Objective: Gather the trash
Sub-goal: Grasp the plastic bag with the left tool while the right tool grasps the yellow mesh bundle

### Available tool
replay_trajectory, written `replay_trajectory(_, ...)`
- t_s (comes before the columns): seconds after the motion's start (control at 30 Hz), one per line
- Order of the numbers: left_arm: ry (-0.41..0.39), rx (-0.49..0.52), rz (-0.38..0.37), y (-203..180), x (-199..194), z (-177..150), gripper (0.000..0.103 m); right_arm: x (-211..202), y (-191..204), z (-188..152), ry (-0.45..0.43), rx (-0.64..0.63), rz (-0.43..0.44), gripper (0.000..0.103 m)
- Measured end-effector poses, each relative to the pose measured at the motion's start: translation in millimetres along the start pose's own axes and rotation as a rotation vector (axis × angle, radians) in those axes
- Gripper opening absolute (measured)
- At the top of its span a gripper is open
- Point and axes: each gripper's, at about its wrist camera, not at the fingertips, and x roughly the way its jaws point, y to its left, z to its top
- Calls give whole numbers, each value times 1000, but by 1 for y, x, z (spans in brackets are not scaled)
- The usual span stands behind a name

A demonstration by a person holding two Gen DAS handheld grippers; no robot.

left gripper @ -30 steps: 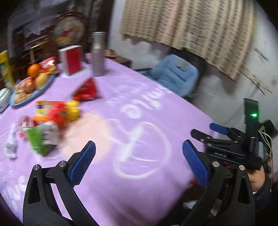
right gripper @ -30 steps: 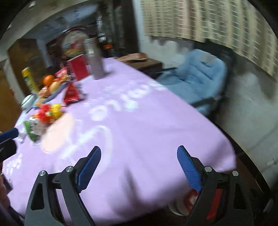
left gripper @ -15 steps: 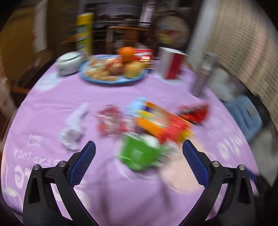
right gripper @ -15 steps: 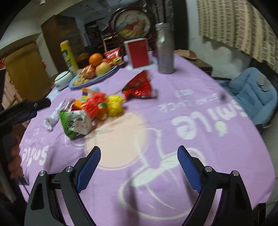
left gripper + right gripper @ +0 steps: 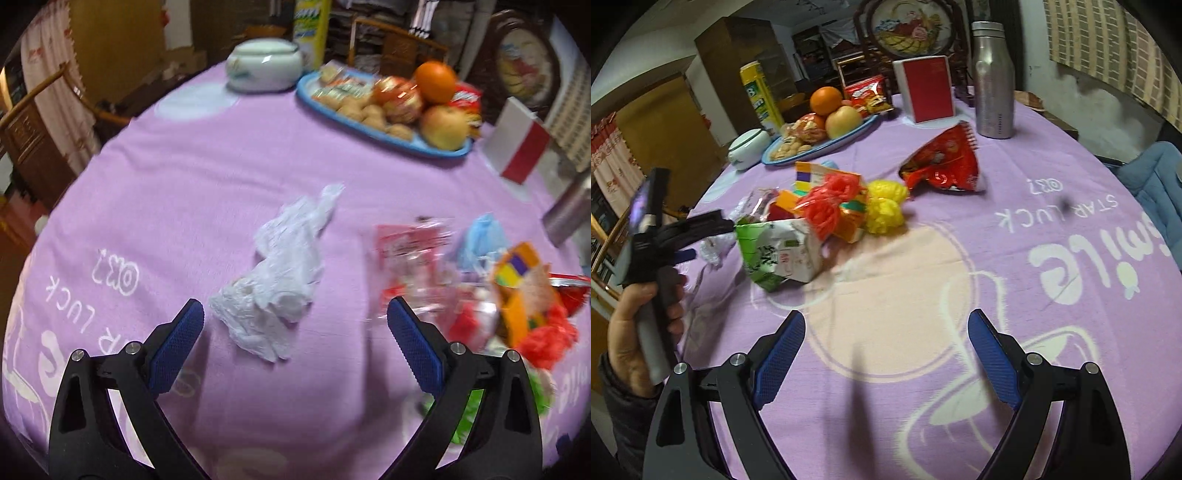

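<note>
Left wrist view: left gripper (image 5: 294, 326) spread wide and empty, crumpled white tissue (image 5: 282, 280) between its fingers on the purple tablecloth (image 5: 177, 155). Risk: thin tissue may slide rather than pinch. Cloth reads "LUCK".

Right wrist view: right gripper (image 5: 885, 339) likewise agape, empty; green carton (image 5: 777, 253) lies ahead. "STAR LUCK", "Smile".

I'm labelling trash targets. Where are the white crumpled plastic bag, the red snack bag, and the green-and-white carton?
white crumpled plastic bag (image 5: 284, 273), left wrist view, middle of the crumpled mass.
red snack bag (image 5: 942, 162), right wrist view, centre of its printed face.
green-and-white carton (image 5: 779, 254), right wrist view, its front panel.
</note>
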Motion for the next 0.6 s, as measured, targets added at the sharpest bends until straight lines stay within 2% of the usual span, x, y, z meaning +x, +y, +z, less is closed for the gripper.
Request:
replay_trajectory(0.07,30,-17,2,4,11,-1,86,-1,0,-1,-3,2,6,88)
replay_trajectory(0.1,37,-18,1,4,15,-1,76,-3,-1,-2,-6,6,7,88)
replay_trajectory(0.13,42,-17,5,4,17,-2,72,-4,-2,-2,-8,13,8,88)
replay_trajectory(0.17,33,-9,24,3,15,-2,60,-5,-3,-3,-9,18,9,88)
replay_trajectory(0.2,28,-4,32,3,13,-3,37,-7,-5,-4,-12,25,10,88)
replay_trajectory(0.23,27,-7,18,4,11,-3,26,-9,-7,-4,-14,31,8,88)
replay_trajectory(0.3,24,-49,-22,10,4,-2,21,-12,-10,-5,-19,35,0,88)
replay_trajectory(0.43,-74,-70,-45,13,-26,-2,21,-15,-14,-2,-37,39,-18,88)
replay_trajectory(0.5,-112,-70,-120,10,-44,-4,21,-11,-16,3,-46,36,-27,88)
replay_trajectory(0.6,-144,-18,-217,-5,-64,-11,21,3,-21,16,-42,27,-75,88)
